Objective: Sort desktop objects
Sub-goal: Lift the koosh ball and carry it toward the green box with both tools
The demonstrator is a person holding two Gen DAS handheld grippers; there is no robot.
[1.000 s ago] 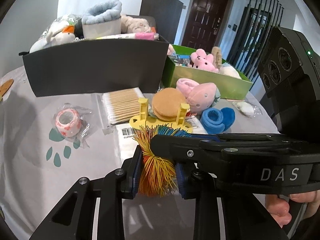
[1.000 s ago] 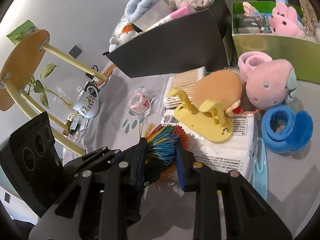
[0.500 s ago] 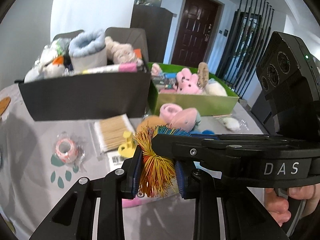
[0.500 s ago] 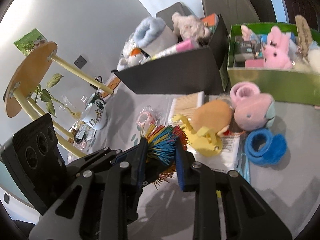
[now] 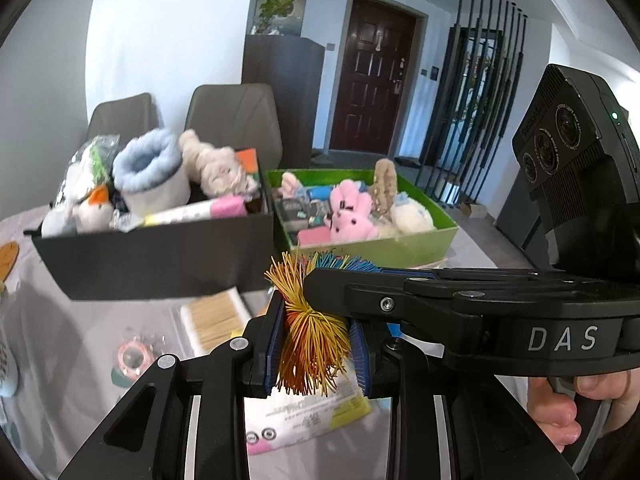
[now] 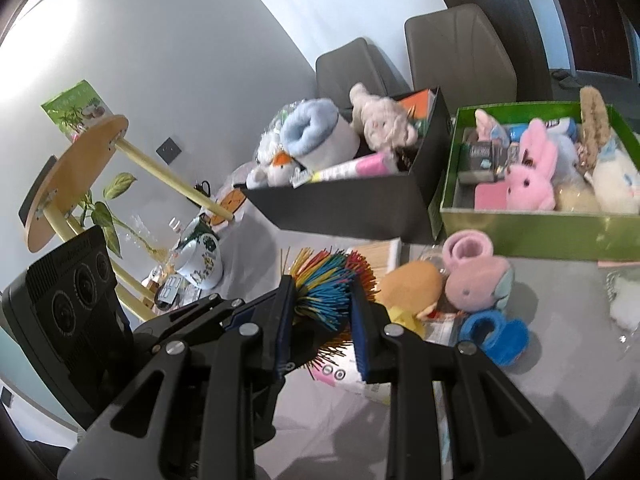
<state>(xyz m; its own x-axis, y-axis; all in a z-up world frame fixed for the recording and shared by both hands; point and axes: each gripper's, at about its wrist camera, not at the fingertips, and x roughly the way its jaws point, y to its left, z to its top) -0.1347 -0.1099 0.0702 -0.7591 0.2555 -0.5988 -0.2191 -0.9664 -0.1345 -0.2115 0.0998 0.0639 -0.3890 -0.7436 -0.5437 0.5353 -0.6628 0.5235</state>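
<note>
Both grippers clamp the same stringy rubber pom ball: the left gripper point(image 5: 316, 344) pinches its yellow-orange half point(image 5: 312, 340) at lower centre of its frame, and the right gripper point(image 6: 320, 320) squeezes the blue and rainbow strands point(image 6: 328, 292) from the other side. The ball hangs in the air above the counter point(image 6: 560, 380), below the black box point(image 5: 160, 256) at centre left and the green box point(image 5: 380, 248) at centre right. This looks like the carry step of sorting 1 item; the next move probably calls for bringing the ball over 1 of the 2 boxes, with 1 gripper letting go first. Compared with 1 second ago, both views have risen: the boxes' plush contents now show from above, and the cotton swabs point(image 5: 216, 316) and pink plush point(image 6: 476, 284) sit lower and smaller in frame.
</note>
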